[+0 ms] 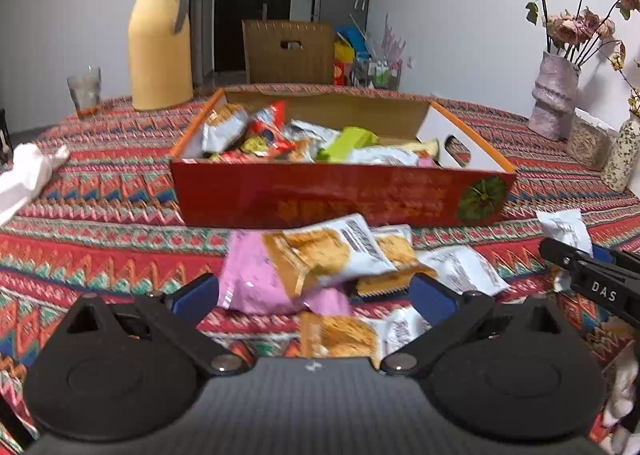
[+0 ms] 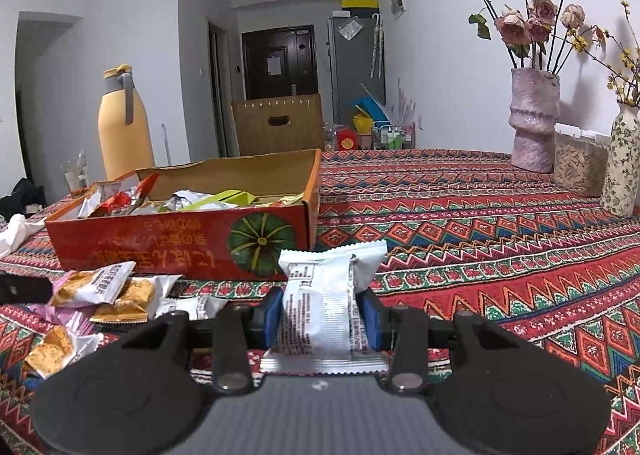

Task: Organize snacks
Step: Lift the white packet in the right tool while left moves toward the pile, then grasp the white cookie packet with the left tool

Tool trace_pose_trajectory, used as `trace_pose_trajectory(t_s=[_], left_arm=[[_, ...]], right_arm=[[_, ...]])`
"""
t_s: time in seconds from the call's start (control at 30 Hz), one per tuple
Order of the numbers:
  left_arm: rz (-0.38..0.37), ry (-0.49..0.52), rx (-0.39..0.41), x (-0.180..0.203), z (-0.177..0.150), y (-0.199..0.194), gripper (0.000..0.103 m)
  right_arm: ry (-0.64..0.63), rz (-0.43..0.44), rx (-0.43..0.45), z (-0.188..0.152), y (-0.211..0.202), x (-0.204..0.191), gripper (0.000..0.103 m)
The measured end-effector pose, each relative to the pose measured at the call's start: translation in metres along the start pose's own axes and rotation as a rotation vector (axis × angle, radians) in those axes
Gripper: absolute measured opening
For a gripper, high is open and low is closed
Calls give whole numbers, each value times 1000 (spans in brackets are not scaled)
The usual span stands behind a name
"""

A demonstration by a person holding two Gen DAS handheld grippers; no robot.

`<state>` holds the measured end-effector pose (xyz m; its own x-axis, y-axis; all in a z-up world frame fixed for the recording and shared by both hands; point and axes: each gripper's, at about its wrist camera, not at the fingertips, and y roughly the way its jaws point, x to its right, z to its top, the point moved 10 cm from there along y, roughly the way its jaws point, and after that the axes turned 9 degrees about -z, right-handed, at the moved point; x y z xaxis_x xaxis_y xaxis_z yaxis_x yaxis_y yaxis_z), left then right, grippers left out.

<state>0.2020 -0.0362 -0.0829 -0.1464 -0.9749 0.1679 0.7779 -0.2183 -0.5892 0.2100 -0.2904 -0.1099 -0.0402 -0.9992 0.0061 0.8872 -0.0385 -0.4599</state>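
The white packet point(image 2: 328, 307) looks like glossy, crinkled plastic film, squeezed between the blue, rubbery-looking pads point(image 2: 273, 315) of a matt black plastic claw point(image 2: 320, 315). The box point(image 1: 344, 195) is printed cardboard, raw brown inside. Woven patterned cloth point(image 2: 500, 255) covers the tabletop; the vase point(image 2: 534, 119) looks rough and chalky.

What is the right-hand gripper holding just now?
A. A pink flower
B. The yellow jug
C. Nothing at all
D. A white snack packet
D. In the right wrist view the right gripper has its blue pads pressed against both sides of a white snack packet, held upright above the patterned tablecloth, in front of the red box of snacks.
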Motion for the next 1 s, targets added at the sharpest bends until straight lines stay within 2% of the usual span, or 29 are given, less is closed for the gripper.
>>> trace_pose_trajectory(t_s=[0.4,0.7,0.77,0.83,0.93,1.0], left_arm=[[-35,-7,-75,27,-18,12,103],[17,-23,-135,27,-32,28,102],[27,-30,-149,23,-35,30,94],[44,-18,-143,22,-37,29,90],[38,-8,-131,24,-36,25,73],[25,-10,-126,26,-35,23,68]], right_arm=[[-13,32,28,0,-8,-3,40],[-12,51,40,0,-11,-4,41],[-10,56,41,0,-11,-4,41],[-8,57,43,0,-12,-4,41],[-7,60,45,0,-12,-4,41],[-7,62,43,0,-12,-5,41]])
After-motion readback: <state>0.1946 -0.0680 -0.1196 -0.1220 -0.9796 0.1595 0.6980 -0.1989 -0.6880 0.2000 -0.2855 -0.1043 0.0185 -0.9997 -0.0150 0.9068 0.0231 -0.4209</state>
